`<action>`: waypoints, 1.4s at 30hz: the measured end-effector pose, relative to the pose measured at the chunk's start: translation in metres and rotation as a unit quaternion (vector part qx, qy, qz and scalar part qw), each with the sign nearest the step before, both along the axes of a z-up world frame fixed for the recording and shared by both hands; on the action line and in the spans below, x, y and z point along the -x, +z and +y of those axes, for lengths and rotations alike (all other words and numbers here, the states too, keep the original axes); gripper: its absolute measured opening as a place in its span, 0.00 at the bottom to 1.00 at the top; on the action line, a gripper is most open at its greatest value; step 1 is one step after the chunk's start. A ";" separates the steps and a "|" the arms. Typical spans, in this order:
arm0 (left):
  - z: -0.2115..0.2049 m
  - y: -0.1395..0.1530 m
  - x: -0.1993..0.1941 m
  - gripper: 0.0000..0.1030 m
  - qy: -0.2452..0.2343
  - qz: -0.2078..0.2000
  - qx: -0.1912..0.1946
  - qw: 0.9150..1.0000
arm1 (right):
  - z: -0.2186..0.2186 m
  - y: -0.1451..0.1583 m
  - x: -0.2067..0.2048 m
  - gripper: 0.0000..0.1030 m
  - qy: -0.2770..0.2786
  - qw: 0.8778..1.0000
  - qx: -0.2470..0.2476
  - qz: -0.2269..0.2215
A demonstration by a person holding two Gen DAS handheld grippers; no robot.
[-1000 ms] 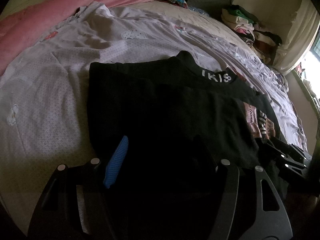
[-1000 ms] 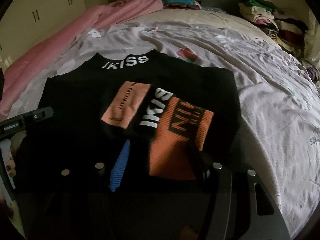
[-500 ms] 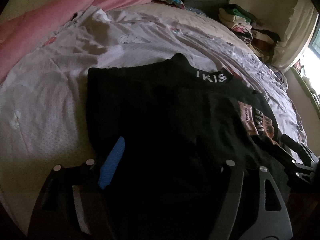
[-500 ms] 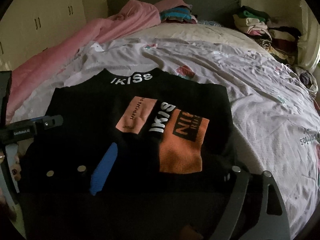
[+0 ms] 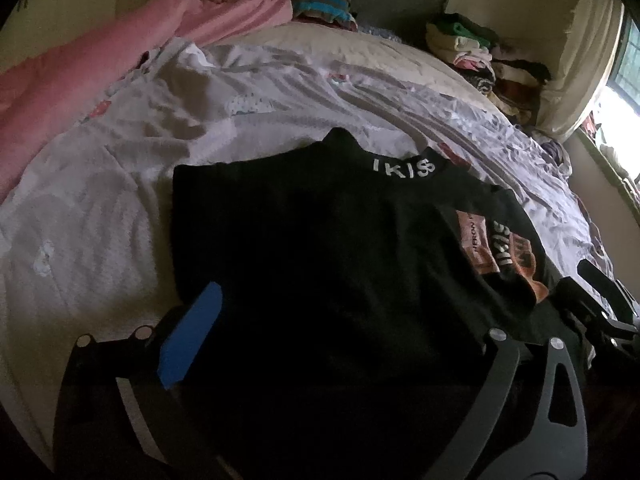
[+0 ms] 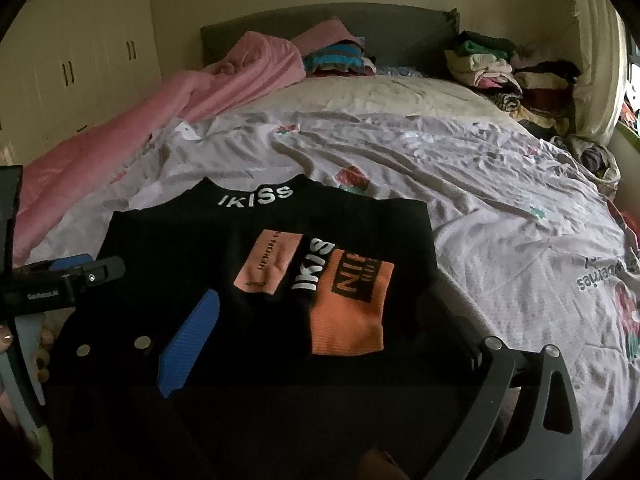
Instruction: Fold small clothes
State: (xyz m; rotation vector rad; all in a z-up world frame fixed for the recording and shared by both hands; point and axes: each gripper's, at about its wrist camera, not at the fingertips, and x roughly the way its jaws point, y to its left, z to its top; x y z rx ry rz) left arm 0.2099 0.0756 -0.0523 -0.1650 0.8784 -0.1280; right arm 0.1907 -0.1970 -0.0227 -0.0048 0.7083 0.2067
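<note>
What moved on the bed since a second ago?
Both grippers, left and right, opened wider and drew back toward the near edge, so more of the bed shows. Neither seems to hold the cloth now. The black top, sleeves folded over it, stayed flat in place, as did the pink blanket.

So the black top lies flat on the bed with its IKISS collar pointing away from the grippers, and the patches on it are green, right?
Not green: in the right wrist view the patches on the black top are orange and pink. The rest holds: it lies flat on the bed, collar pointing away.
</note>
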 end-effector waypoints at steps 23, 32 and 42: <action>0.001 0.029 0.031 0.91 0.001 -0.037 0.040 0.999 | 0.005 0.020 0.022 0.96 -0.002 0.999 0.009 -0.036; -0.009 0.039 0.050 0.91 -0.001 -0.049 0.021 0.999 | 0.007 0.036 0.040 0.96 0.007 0.998 0.017 -0.053; -0.013 0.048 0.070 0.91 -0.006 -0.049 0.024 0.999 | 0.002 0.051 0.060 0.96 0.016 0.998 0.011 -0.064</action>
